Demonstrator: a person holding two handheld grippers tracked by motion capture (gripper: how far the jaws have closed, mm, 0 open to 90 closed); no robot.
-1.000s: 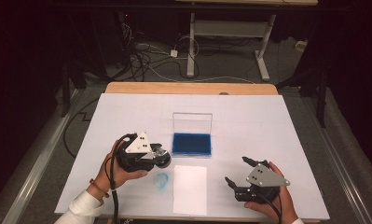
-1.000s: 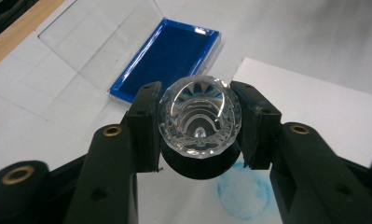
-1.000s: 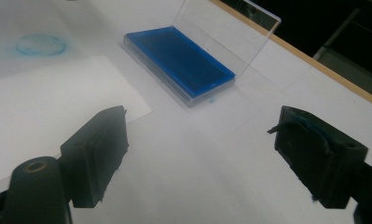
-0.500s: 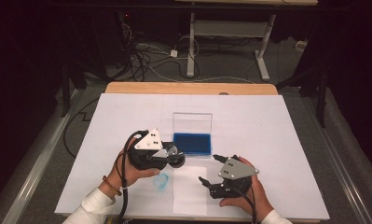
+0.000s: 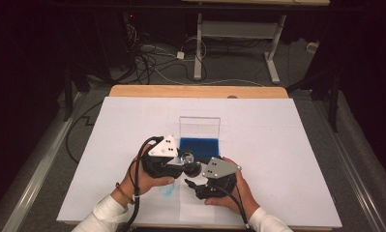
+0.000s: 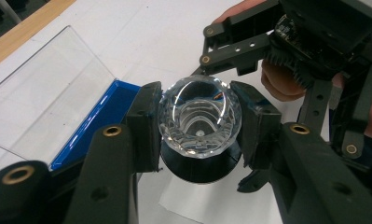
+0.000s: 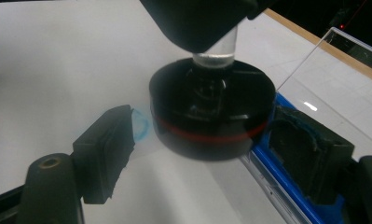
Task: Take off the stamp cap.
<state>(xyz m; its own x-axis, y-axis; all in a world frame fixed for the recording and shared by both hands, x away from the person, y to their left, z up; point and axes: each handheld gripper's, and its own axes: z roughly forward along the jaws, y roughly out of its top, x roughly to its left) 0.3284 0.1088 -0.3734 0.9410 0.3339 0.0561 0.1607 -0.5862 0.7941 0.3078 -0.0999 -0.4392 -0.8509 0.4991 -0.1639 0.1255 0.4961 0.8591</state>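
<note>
Left tool (image 6: 200, 128) gripping faceted crystal knob (image 6: 200, 116) with black base (image 7: 211, 109), frame centre, above surface (image 5: 287, 145). Right tool (image 7: 216, 158) standing open around base, beside blue tray (image 5: 199, 146).

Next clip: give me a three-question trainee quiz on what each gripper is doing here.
1. True or false: the left gripper is shut on the crystal knob.
2. The right gripper is: A) shut on the knob's black base; B) open, jaws either side of the base; C) resting in the blue tray.
3. Fill in: behind the tray stands a clear ____.

Key: 1 true; 2 B; 3 lid.
</note>
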